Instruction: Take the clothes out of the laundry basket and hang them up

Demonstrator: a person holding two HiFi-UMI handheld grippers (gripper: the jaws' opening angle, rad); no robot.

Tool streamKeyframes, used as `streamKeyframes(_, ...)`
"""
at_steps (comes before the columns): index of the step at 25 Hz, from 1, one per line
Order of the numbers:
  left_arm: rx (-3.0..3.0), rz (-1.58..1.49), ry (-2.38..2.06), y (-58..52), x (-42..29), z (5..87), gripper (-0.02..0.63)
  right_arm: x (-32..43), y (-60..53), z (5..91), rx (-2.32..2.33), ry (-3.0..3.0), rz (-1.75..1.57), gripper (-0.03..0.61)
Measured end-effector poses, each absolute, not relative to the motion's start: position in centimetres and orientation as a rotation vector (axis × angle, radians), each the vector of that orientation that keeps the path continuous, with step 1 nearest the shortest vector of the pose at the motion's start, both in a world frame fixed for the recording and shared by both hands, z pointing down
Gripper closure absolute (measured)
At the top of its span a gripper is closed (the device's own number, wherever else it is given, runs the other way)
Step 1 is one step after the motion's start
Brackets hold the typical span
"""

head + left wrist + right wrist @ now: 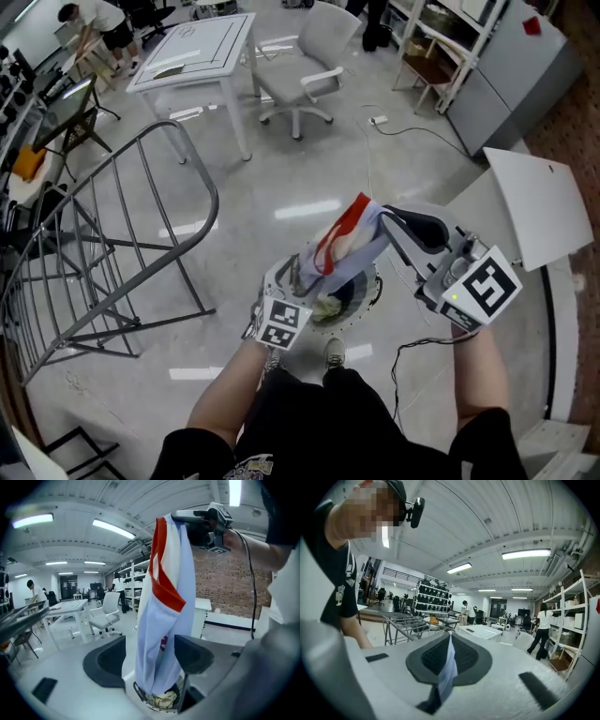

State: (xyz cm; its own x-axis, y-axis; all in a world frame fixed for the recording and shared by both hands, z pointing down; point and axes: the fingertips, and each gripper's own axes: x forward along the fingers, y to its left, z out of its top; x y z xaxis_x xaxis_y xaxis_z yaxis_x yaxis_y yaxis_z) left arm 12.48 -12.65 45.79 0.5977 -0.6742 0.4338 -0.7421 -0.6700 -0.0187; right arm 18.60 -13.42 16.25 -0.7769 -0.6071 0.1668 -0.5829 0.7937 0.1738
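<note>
A light blue and white garment with a red band (pixel 339 242) hangs from my right gripper (pixel 383 217), which is shut on its top edge. In the right gripper view only a thin blue strip of the garment (pixel 448 666) shows, pinched between the closed jaws of the right gripper (pixel 447 654). The garment (pixel 161 611) drops down between the wide jaws of my left gripper (pixel 151 657), and the pads stand apart from the cloth. My left gripper (pixel 302 278) sits low beside the cloth. Below is the round wire laundry basket (pixel 364 298), its rim (pixel 140 696) holding a crumpled pale cloth.
A metal drying rack (pixel 103 244) stands to my left. Farther back are a white table (pixel 202 47) and a grey office chair (pixel 305 70). A white panel (pixel 544 202) lies at the right, and a cable (pixel 412 131) runs over the floor.
</note>
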Motion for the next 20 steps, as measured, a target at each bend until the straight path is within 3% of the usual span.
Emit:
streamKeyframes(4, 2.665, 0.579, -1.300, -15.3, 12.6, 41.3, 0.345, 20.7, -13.7, 11.3, 0.930, -2.822, -0.236, 0.569)
streamKeyframes(6, 2.611, 0.523, -1.399, -16.1, 11.2, 39.2, 0.521, 21.6, -14.1, 10.3, 0.947, -2.831, -0.256, 0.569)
streamKeyframes(7, 2.582, 0.493, -1.441, -16.3, 10.1, 38.3, 0.579, 21.8, -14.2, 10.2, 0.958, -2.835, -0.256, 0.569)
streamKeyframes(8, 2.556, 0.464, -1.469, -16.2, 9.2, 37.5, 0.598, 21.9, -14.3, 10.3, 0.969, -2.839, -0.249, 0.568)
streamKeyframes(20, 2.266, 0.201, -1.955, -12.3, -1.9, 26.2, 0.603, 22.9, -16.6, 14.4, 0.911, -2.943, -0.021, 0.568)
